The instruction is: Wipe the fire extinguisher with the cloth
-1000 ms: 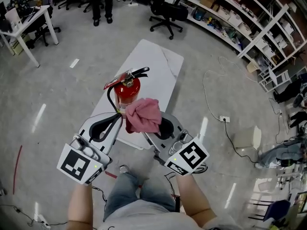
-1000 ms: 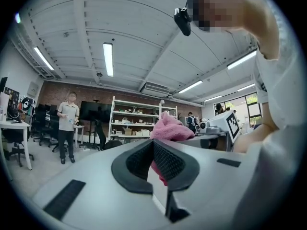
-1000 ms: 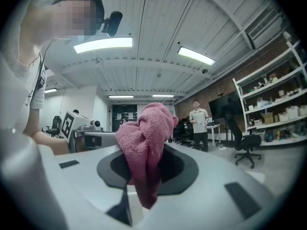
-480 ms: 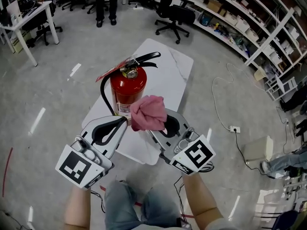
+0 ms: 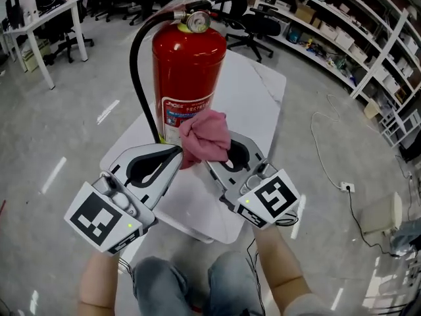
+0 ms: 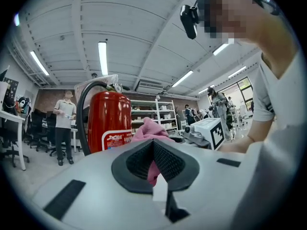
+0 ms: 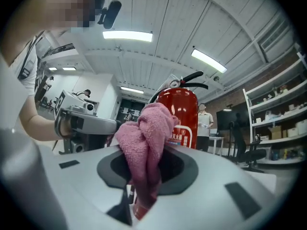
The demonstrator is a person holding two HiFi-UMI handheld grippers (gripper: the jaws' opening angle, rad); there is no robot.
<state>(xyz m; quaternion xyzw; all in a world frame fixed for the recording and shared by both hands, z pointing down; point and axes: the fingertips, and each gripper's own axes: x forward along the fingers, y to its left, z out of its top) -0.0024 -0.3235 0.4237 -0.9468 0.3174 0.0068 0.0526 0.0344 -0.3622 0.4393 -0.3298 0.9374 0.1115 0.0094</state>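
Observation:
A red fire extinguisher (image 5: pixel 187 64) with a black hose (image 5: pixel 135 64) stands upright on the white table (image 5: pixel 260 91), close in front of me. My right gripper (image 5: pixel 214 160) is shut on a bunched pink cloth (image 5: pixel 205 137), which is pressed against the cylinder's lower label. The right gripper view shows the cloth (image 7: pixel 146 138) rising from the jaws, with the extinguisher (image 7: pixel 184 114) right behind it. My left gripper (image 5: pixel 176 153) is shut, its tips touching the cloth's left side beside the hose end. In the left gripper view the cloth (image 6: pixel 149 128) shows through the closed jaws. The extinguisher's base is hidden.
The table's near edge lies under both grippers. An office chair (image 5: pixel 253 18) stands beyond the table and long shelves (image 5: pixel 342 38) run along the right. A white desk (image 5: pixel 46 18) is far left. A cable and power strip (image 5: pixel 345 186) lie on the floor. A person (image 6: pixel 64 123) stands in the background.
The extinguisher has grown much larger and closer in the head view. Both grippers have stayed together at its lower front, the right one still holding the cloth.

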